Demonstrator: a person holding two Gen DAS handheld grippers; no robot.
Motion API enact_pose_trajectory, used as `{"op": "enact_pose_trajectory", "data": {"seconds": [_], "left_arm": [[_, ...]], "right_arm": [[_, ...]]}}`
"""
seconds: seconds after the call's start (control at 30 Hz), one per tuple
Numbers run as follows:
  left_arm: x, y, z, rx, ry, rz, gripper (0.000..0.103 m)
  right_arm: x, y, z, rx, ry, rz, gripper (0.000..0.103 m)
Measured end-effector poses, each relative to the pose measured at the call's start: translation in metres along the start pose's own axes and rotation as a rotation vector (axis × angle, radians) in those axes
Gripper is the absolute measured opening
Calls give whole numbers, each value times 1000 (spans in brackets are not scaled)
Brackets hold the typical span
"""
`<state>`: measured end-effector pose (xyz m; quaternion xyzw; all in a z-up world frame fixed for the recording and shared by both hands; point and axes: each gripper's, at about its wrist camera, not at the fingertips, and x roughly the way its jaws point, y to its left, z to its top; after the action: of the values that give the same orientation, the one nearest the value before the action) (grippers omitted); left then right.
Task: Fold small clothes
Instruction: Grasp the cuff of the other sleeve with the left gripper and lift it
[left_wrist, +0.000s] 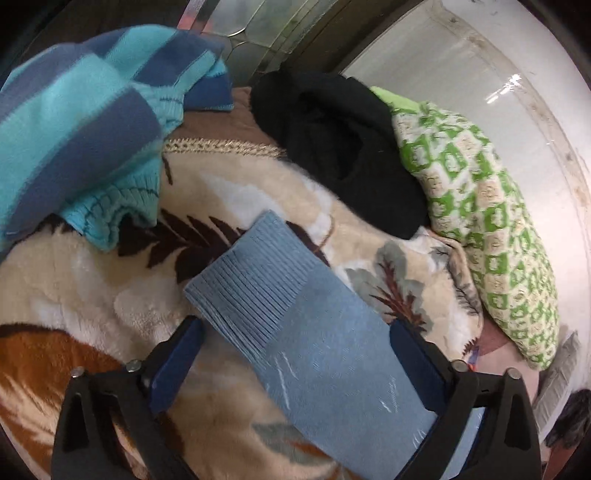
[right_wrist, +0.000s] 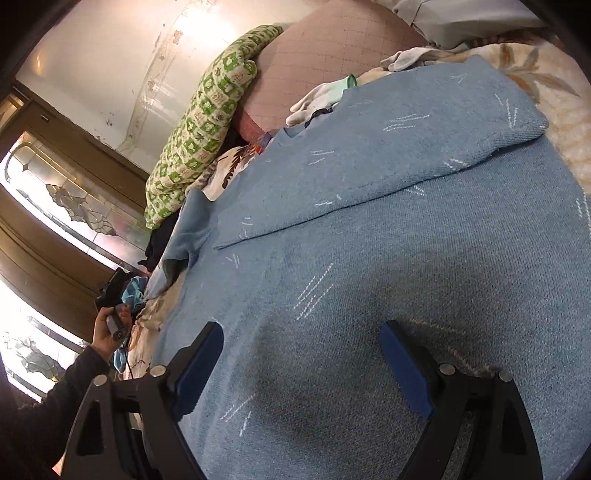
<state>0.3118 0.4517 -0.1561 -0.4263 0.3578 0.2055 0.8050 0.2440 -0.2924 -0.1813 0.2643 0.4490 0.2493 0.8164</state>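
The left gripper has its fingers spread wide, and the ribbed cuff of a blue sleeve runs up between them; the cloth lies close against the right-hand pad, but whether the pads actually press on it cannot be told. The sleeve lies stretched out over the leaf-patterned blanket, probably so that it can be brought across the body of the garment. The right gripper also has its fingers well apart, low over the broad back of the blue sweater with nothing pinched between them; it looks placed to steady the cloth or to pick the next edge. In the right wrist view the other sleeve already lies folded across the sweater, so the fold seems partly done. At the left edge of that view a hand grips the handle of the other tool. Farther out, a striped turquoise knit, a black garment and a green patterned pillow wait near the wall, likely the pile still to be folded.
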Motion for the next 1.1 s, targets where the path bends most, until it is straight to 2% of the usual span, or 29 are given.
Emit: {"op": "enact_pose_trajectory", "data": {"seconds": [0.03,0.07,0.13,0.17,0.23,0.37,0.5,0.63,0.73,0.8,0.87,0.93,1.1], "left_arm": [[4,-1,1,0,-10,18,82],[5,-2,2,10,-16,43,50],[11,-1,5,19,37,70,5],[13,0,6,17,48,81,5],[6,-9,5,67,22,110,5],[-31,-60,-6,223,-86,125,5],[-86,-142,-33,389,-176,54,5],[-146,-243,-84,557,-239,-52,5],[-184,-324,-141,662,-256,-147,5],[-197,-365,-177,727,-263,-186,5],[-207,-412,-228,818,-266,-224,5],[-206,-442,-268,873,-261,-248,5],[-173,-506,-383,1005,-167,-293,5]], "right_arm": [[0,0,0,0,-1,-2,89],[0,0,0,0,-1,-4,89],[-1,0,0,0,-1,-4,89],[-1,0,0,-2,-2,-5,89],[0,2,0,-6,0,-11,89],[-4,4,3,6,10,-24,89],[-26,-3,-1,54,-39,0,89],[-62,-15,-2,106,-121,48,89],[-97,-29,1,147,-208,97,89],[-122,-40,3,175,-273,128,89],[-144,-56,2,214,-331,151,89],[-155,-68,0,269,-355,180,89],[-179,-99,-6,395,-422,245,89]]}}
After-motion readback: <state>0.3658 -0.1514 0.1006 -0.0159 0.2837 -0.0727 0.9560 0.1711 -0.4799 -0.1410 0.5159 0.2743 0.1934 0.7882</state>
